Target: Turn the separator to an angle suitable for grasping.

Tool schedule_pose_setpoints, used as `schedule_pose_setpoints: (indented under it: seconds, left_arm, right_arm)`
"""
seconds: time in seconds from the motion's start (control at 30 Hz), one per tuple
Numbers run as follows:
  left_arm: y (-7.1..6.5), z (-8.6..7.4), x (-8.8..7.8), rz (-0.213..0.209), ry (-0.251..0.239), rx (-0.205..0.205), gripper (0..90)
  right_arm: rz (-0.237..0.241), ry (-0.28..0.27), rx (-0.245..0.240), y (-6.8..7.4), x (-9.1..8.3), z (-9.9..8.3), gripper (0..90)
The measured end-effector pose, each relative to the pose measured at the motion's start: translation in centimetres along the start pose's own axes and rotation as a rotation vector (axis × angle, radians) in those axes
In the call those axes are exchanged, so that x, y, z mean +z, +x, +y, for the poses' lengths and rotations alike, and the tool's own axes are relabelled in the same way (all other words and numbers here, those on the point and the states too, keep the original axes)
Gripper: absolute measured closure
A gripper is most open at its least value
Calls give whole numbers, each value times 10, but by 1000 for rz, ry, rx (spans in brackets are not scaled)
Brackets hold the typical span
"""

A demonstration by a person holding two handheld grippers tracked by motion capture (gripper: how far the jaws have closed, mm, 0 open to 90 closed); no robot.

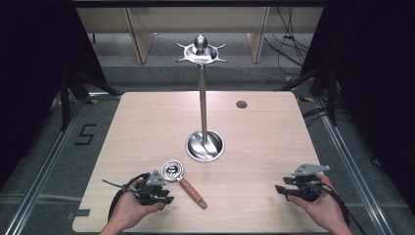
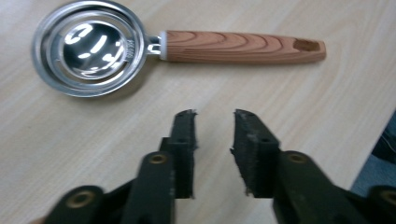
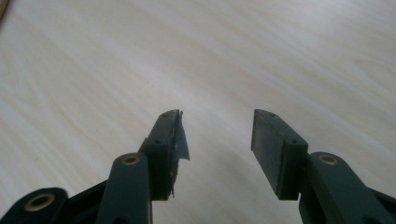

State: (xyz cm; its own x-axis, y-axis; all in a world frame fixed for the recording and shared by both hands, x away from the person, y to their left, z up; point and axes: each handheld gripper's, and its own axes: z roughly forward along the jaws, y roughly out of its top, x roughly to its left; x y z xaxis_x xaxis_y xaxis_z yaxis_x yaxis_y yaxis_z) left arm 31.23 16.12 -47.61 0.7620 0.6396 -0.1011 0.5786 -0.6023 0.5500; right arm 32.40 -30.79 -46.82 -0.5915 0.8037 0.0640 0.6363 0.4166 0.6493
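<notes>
A steel egg separator with a wooden handle (image 1: 183, 182) lies flat on the table near the front left; in the left gripper view its round slotted bowl (image 2: 88, 46) sits at upper left and the handle (image 2: 243, 46) runs to the right. My left gripper (image 1: 166, 197) rests just left of the handle, and its jaws (image 2: 214, 126) stand open with a narrow gap and nothing between them. My right gripper (image 1: 280, 190) is held near the front right of the table, its jaws (image 3: 215, 126) open over bare wood.
A tall steel hanging stand (image 1: 203, 98) with a round dished base (image 1: 204, 146) and hooked top stands at the table's middle. A small dark hole (image 1: 241, 104) marks the far right of the wooden table (image 1: 254, 147). Cables and dark frames flank both sides.
</notes>
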Motion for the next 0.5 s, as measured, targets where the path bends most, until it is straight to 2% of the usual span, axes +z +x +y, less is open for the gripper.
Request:
schedule_pose_setpoints:
  seconds: [0.03, 0.07, 0.1, 0.13, 0.23, 0.3, 0.33, 0.37, 0.4, 0.43, 0.47, 0.5]
  left_arm:
    - [-2, 2, 0, -17, 27, -1, 777]
    - [-4, 4, -1, -50, 58, 43, 836]
    - [-8, 4, 0, -63, 53, 43, 883]
    - [-14, 6, 0, -73, 70, 69, 890]
    - [-26, 10, 5, -96, 92, 99, 891]
    - [-30, 14, 8, -106, 106, 106, 891]
    - [-33, 20, 13, -94, 115, 118, 891]
    - [-33, 20, 13, -94, 115, 118, 891]
    - [-34, 24, 16, -90, 131, 143, 891]
    - [-34, 28, 16, -85, 177, 189, 891]
    - [-39, 33, 22, -100, 193, 192, 891]
    - [-39, 33, 22, -100, 193, 192, 891]
  right_arm:
    - [0, 0, 0, 0, 0, 0, 528]
    - [-13, -2, -22, -4, -1, 2, 529]
    - [-24, -19, -20, -5, -1, 3, 528]
    - [-27, -11, 15, -3, -2, 4, 532]
    - [-30, -27, 1, -4, -3, 3, 544]
    - [-51, -60, 4, -5, -4, 4, 553]
    - [-49, -35, 42, -3, -6, 4, 556]
    - [-49, -35, 42, -3, -6, 4, 556]
    - [-50, -37, 38, -4, -5, 4, 557]
    - [-49, -32, 50, -5, -5, 3, 559]
    - [-62, -52, 21, -7, -3, 2, 558]
    - [-62, -52, 21, -7, -3, 2, 558]
